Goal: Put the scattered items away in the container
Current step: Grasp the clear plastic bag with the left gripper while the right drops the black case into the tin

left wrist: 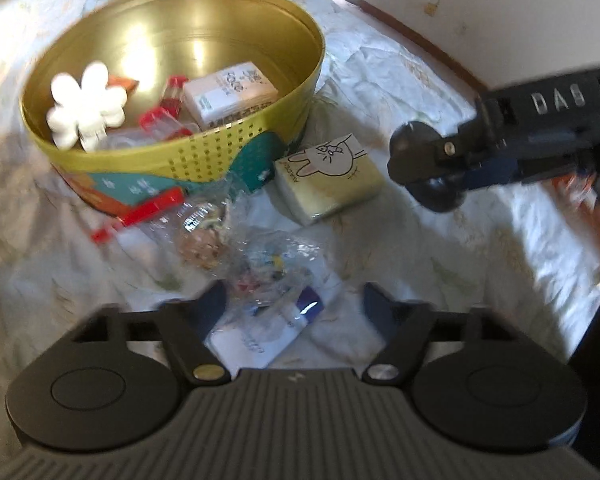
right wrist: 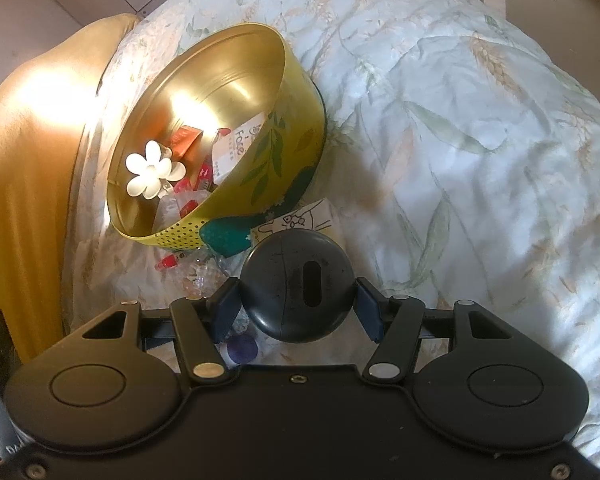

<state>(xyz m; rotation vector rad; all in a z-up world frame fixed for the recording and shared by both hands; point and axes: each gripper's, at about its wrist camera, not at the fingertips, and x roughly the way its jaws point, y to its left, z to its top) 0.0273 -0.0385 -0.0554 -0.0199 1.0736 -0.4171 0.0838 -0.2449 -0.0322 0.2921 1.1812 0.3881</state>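
Right gripper [right wrist: 296, 300] pinches a dark round case [right wrist: 298, 284], hiding the rabbit-print packet [right wrist: 300, 216] behind.

"DAS" on the right gripper [left wrist: 428, 176]; "face" on a white packet [right wrist: 240, 140] in the tin [right wrist: 300, 92].

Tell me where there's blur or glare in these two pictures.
Left wrist view: motion blur smears the round tin and the clear packets; glare whitens the flower clip. Right wrist view: sharp, with glare inside the tin and the dark round case crisp in the right gripper.
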